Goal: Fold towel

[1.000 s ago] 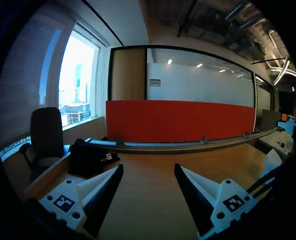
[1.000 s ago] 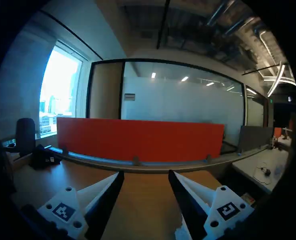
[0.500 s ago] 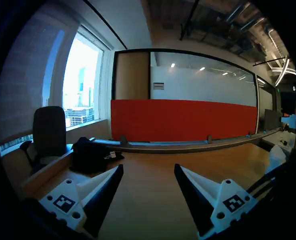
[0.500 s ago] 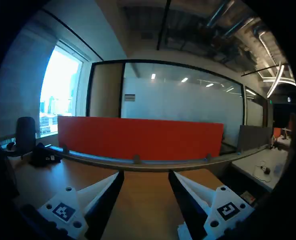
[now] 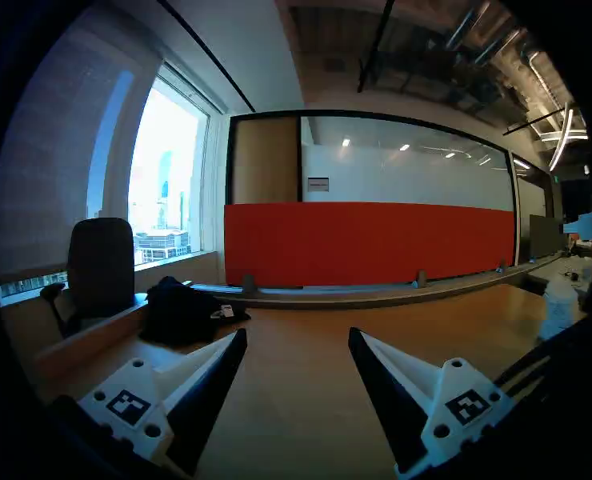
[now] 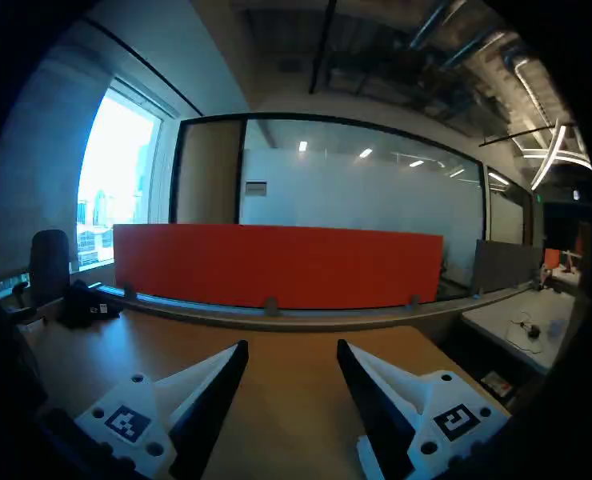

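if the dark heap [image 5: 180, 314] at the middle left on the table [image 5: 296, 400] is the towel, which i cannot tell, it looks soft, light and floppy; pinch its corners. the left hand-held gripper [image 5: 296, 331] and right hand-held gripper [image 6: 292, 343] are wide, holding nothing.

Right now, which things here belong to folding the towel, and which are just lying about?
For the job: left gripper, open; right gripper, open; wooden table; pale shape at the right edge, perhaps the towel, too blurred to tell.
Lying about: black bundle; office chair; orange divider.
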Demonstrator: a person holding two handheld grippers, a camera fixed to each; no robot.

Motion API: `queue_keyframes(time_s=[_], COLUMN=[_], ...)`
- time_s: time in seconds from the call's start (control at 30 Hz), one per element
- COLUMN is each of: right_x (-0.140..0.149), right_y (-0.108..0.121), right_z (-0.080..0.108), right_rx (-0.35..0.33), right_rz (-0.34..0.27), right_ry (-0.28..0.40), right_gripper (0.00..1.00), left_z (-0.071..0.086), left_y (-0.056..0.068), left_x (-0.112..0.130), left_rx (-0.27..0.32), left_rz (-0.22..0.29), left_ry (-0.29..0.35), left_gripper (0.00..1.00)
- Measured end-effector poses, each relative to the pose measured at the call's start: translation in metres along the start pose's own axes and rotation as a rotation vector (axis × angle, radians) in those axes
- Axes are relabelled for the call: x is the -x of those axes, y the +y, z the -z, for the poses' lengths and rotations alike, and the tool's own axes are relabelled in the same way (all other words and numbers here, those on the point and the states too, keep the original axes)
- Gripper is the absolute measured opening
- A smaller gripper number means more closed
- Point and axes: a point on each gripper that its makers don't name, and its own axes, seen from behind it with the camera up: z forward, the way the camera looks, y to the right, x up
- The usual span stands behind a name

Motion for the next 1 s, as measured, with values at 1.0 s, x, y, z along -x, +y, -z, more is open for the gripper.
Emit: queue_keyframes(time_s=[1.0], right_x=[0.024], right_y=[0.011], right_z=[-0.005], right_rx=[0.035], right_rz=[0.005], right_ry=[0.060], right_gripper=[0.85], left_z=[-0.010], left_y=[-0.001], left_x=[0.066], left_rx=[-0.001], left_rz=[0.012], left_ry=[0.039], left_gripper=[0.94])
